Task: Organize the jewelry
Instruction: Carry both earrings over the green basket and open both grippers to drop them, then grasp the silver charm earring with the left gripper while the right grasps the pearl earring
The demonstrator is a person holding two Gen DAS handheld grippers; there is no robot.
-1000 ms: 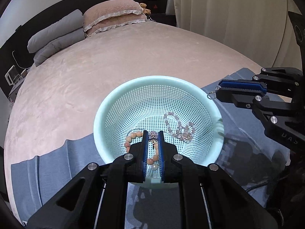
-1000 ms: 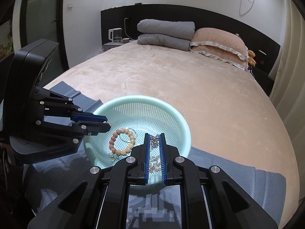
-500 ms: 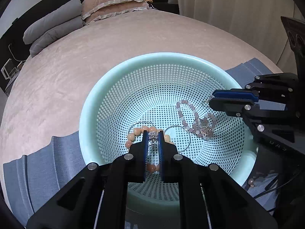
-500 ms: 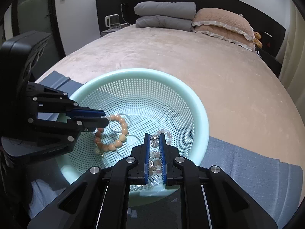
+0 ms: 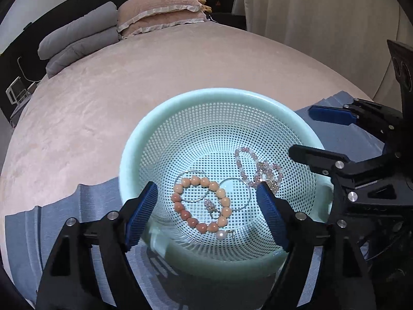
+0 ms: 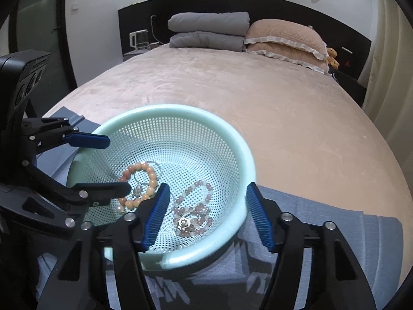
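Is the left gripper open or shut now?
Open. The left gripper has its blue pads spread wide apart over the basket, holding nothing.

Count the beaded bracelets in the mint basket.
2. The peach bead bracelet lies on the basket floor nearer the left gripper; the pale pink bead bracelet lies nearer the right gripper. Smaller pieces lie among them.

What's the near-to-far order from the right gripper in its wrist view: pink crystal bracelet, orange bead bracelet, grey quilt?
1. Pink crystal bracelet, in the basket between the open right gripper's fingers.
2. Orange bead bracelet, basket's left side.
3. Grey quilt, at the headboard.
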